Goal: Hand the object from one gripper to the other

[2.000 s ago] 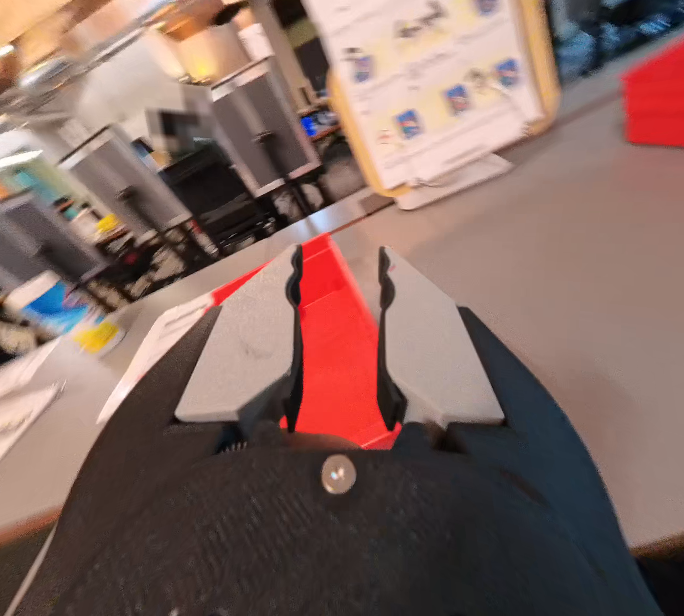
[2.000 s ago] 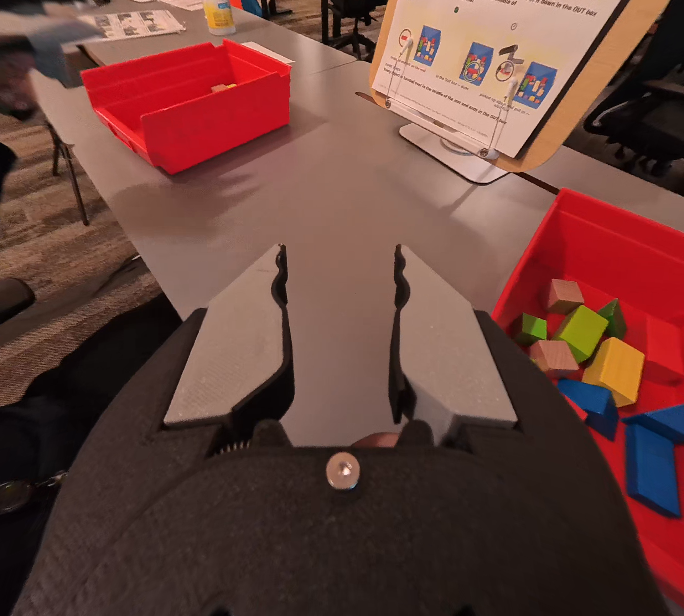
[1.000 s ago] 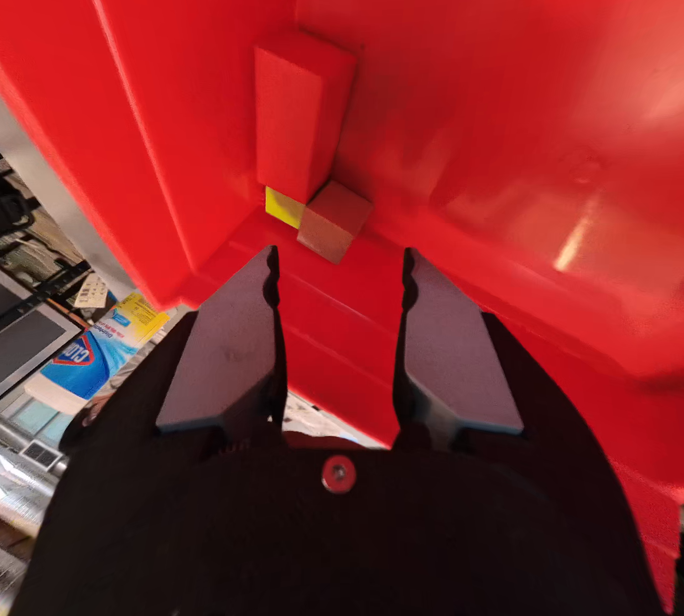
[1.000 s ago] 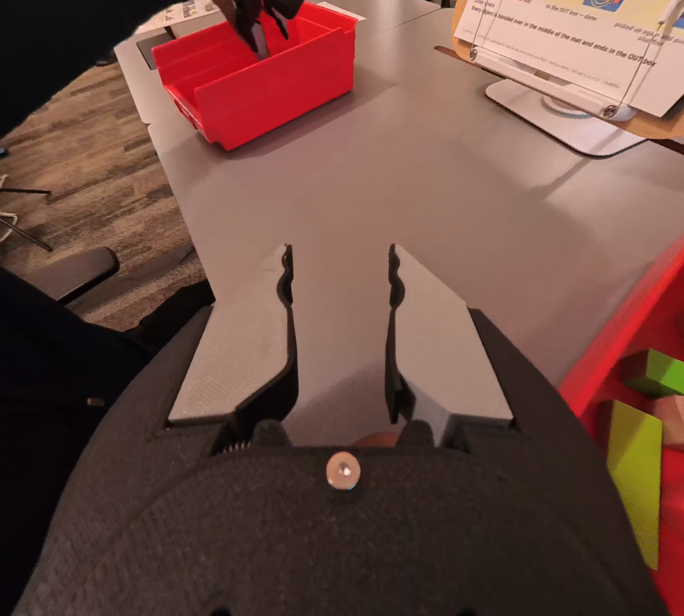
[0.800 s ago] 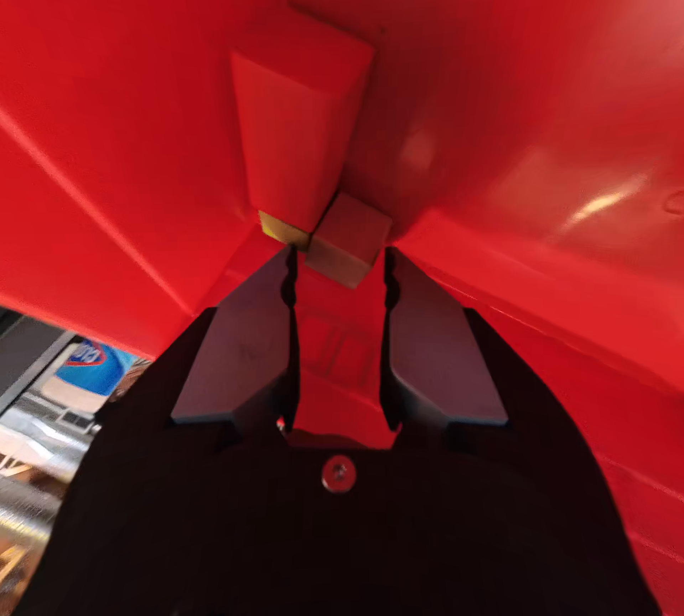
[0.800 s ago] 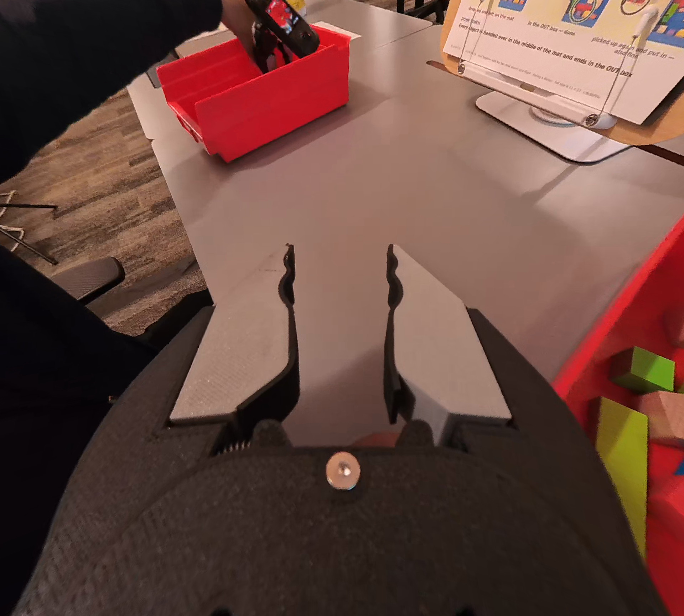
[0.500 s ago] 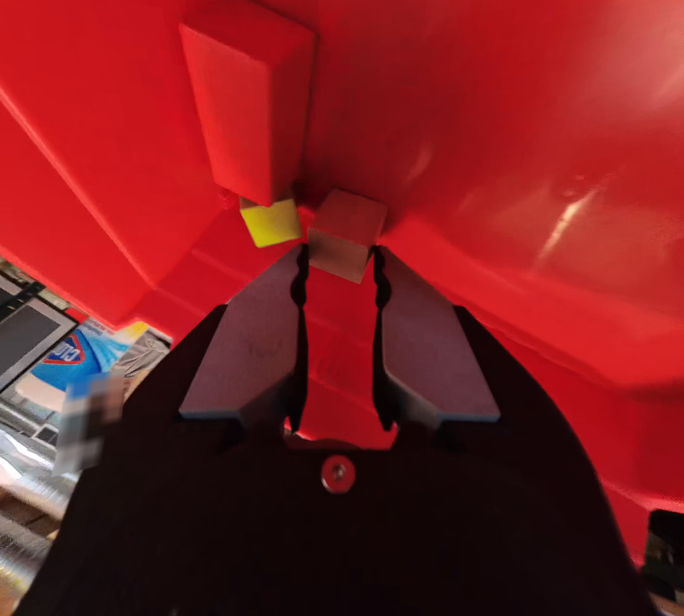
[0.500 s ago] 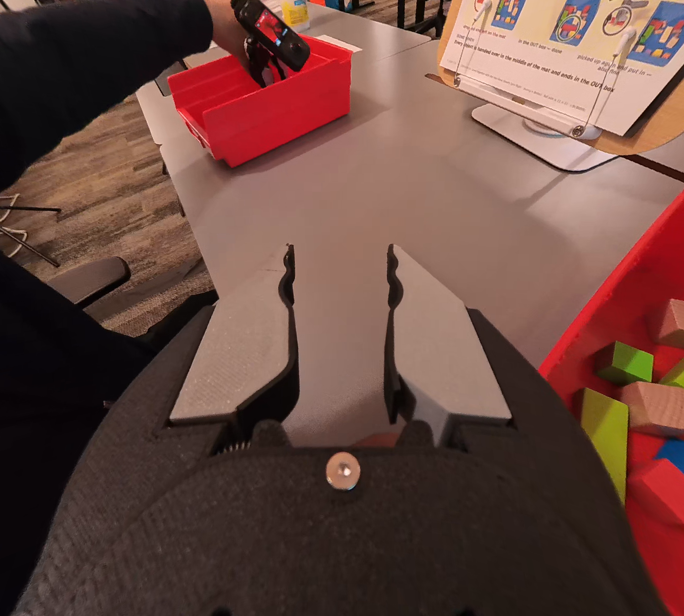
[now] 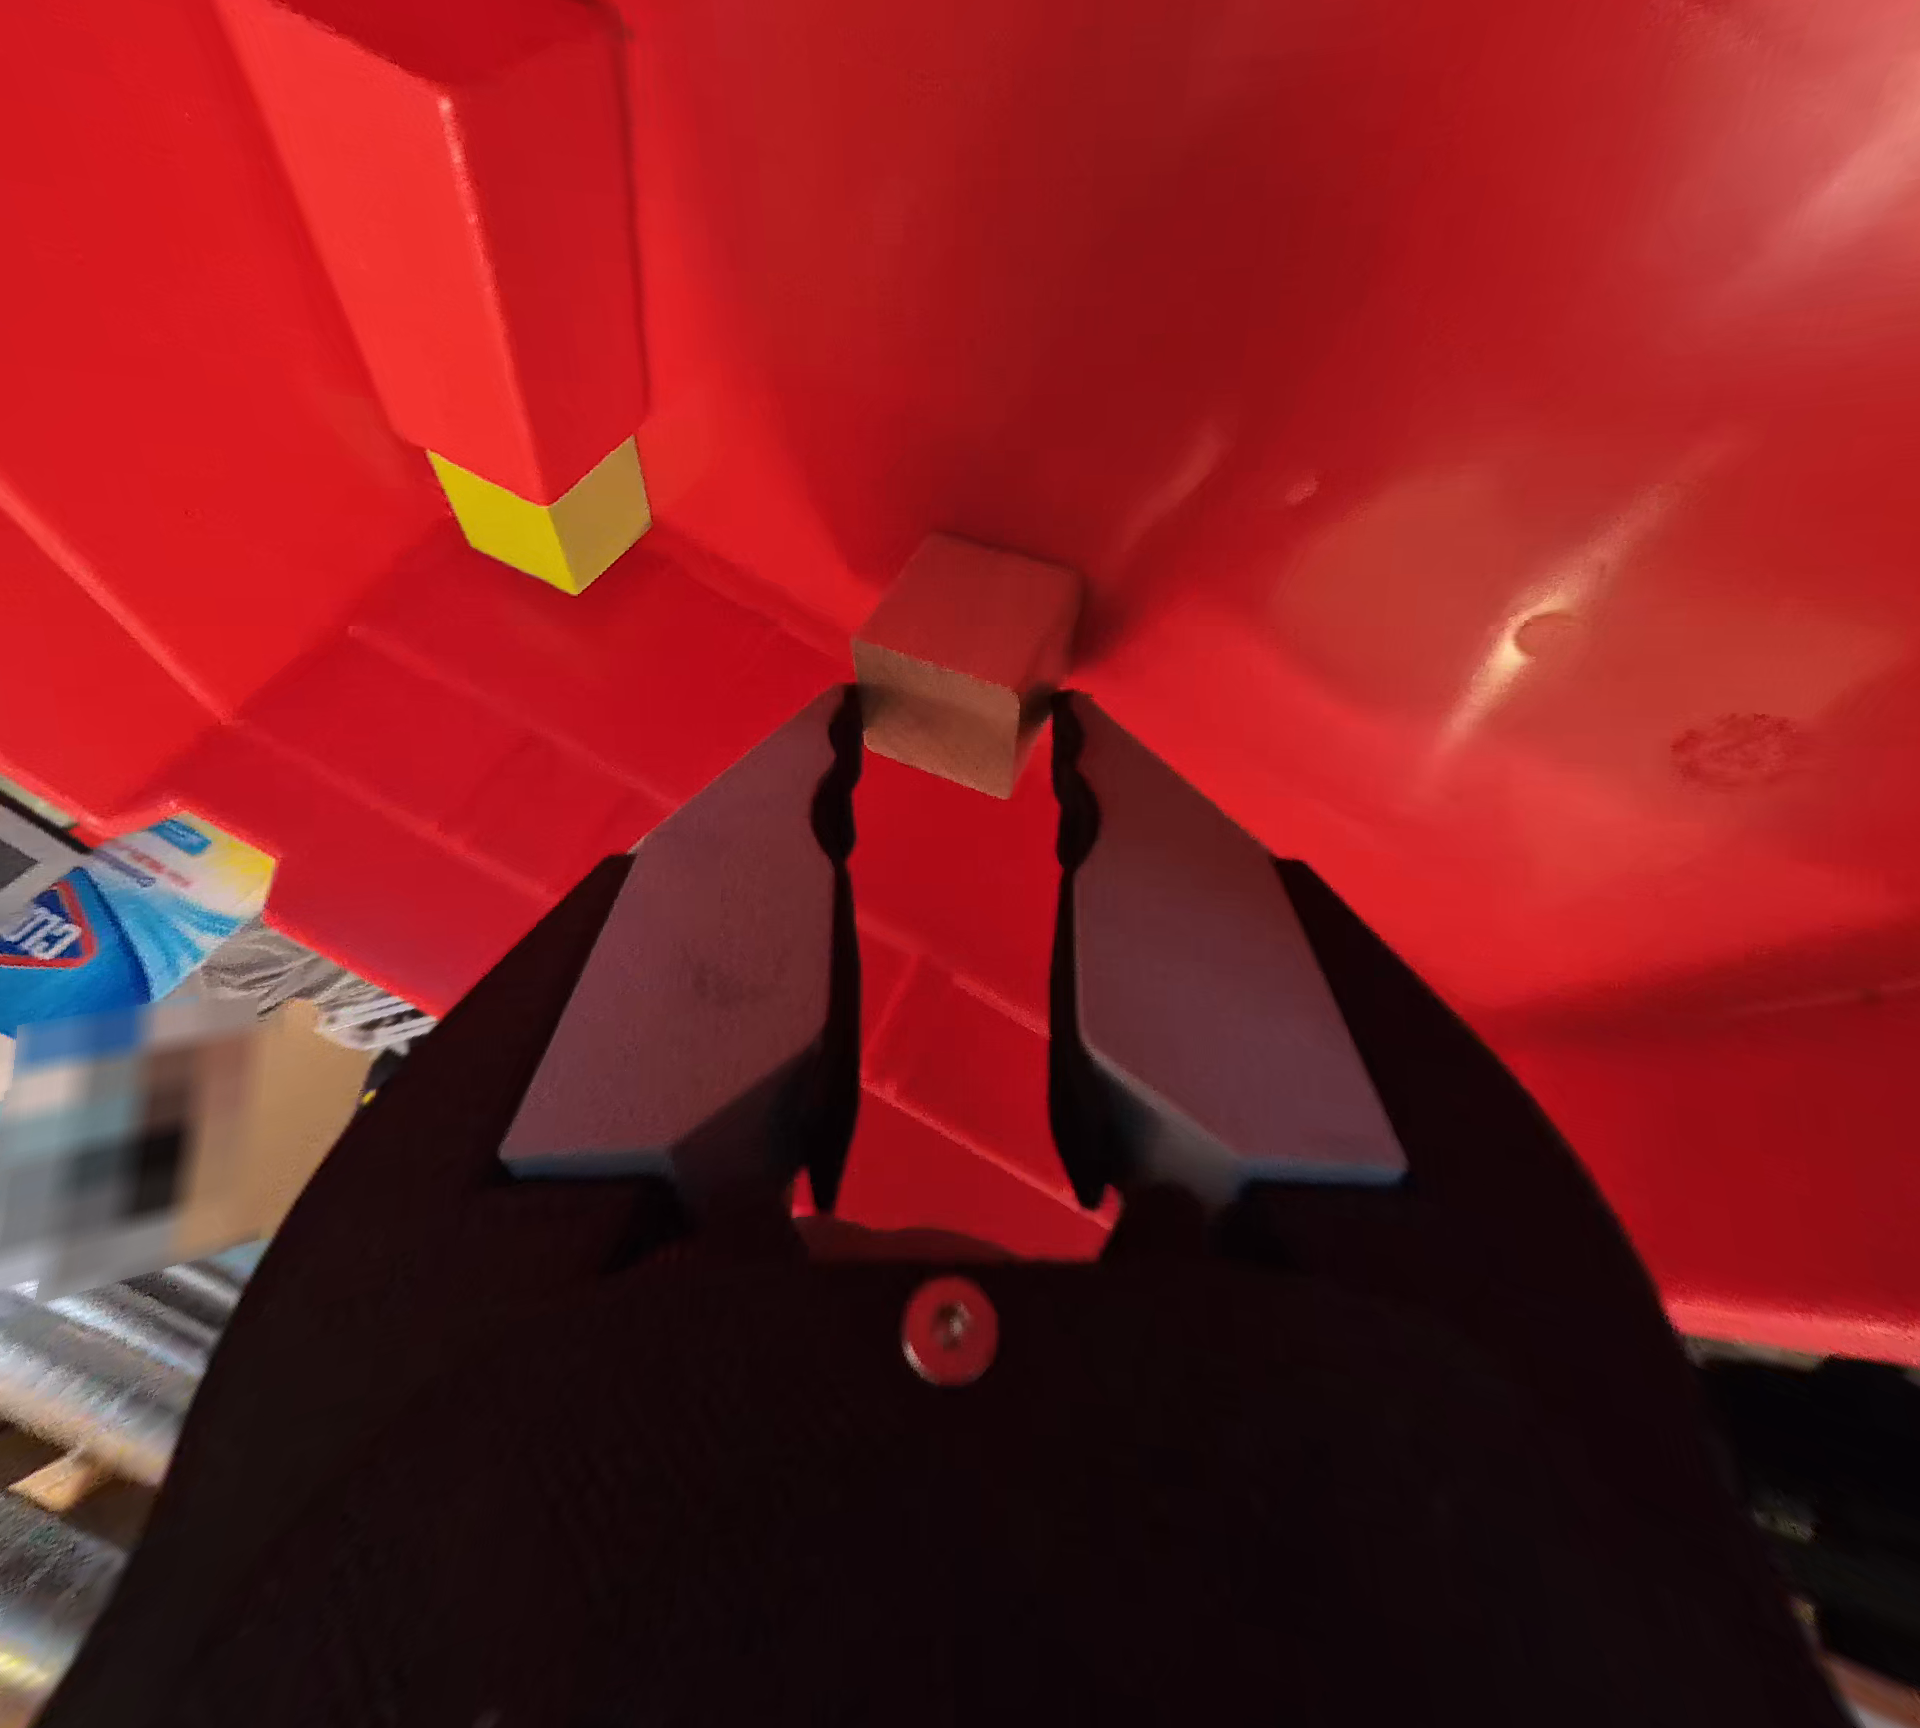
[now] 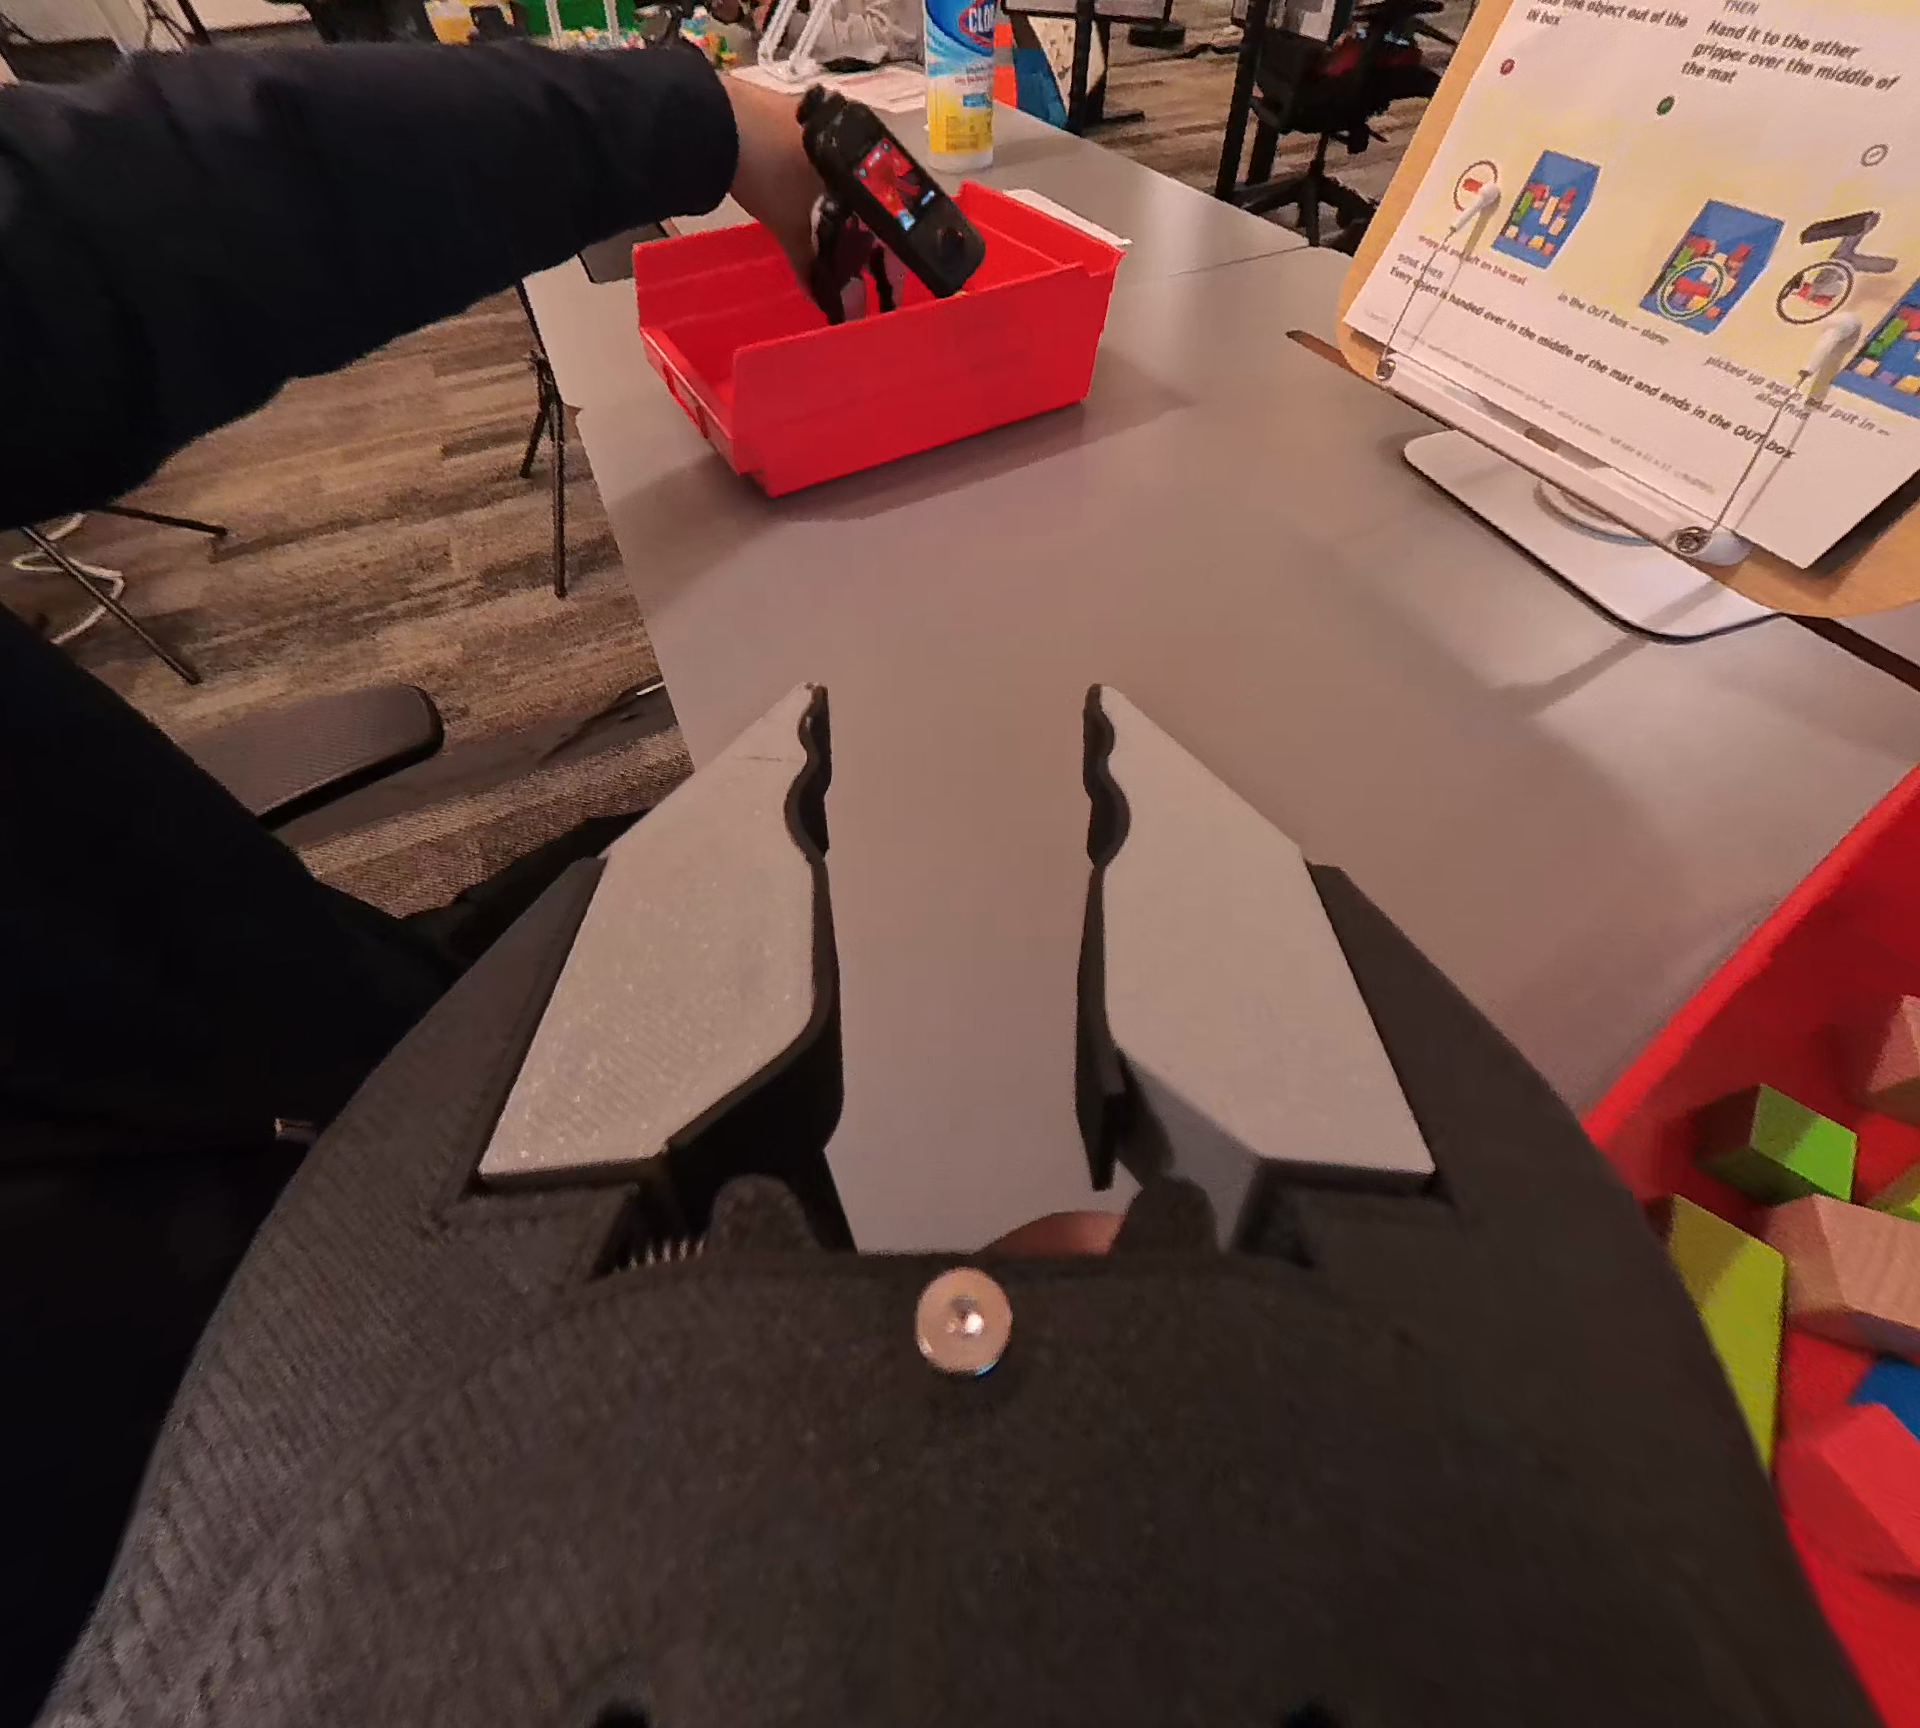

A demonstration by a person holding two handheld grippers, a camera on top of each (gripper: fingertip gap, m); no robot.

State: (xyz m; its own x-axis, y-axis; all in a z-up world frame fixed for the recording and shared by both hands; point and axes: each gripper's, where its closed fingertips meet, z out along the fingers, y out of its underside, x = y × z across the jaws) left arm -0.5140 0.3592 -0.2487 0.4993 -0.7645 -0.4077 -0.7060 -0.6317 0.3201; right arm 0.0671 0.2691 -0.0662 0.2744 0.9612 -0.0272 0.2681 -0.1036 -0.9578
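Note:
In the left wrist view my left gripper (image 9: 951,702) is down inside a red bin (image 9: 1351,224). Its fingertips (image 9: 1070,743) press on both sides of a plain wooden cube (image 9: 961,639) and hold it at the very tips. A long red block (image 9: 457,224) lies on a yellow block (image 9: 540,525) to the left of the cube. In the right wrist view my right gripper (image 10: 951,702) is open and empty above the grey table (image 10: 1039,598). The left gripper (image 10: 862,265) shows there too, reaching into the far red bin (image 10: 914,390).
A second red bin (image 10: 1766,982) with several coloured blocks stands at the right edge. An instruction board on a stand (image 10: 1662,224) is at the back right. A wipes canister (image 10: 958,47) stands behind the far bin. A person's dark sleeve (image 10: 312,224) crosses the left side. The left gripper's tips are roughly 60 centimeters from the right gripper's. The long red block (image 9: 457,224) lies around 9 centimeters away from my left fingertips.
My left gripper dropped into the bin, closed on the wooden cube and drew it away from the yellow and red blocks. My right gripper stayed open and turned slightly toward the far bin.

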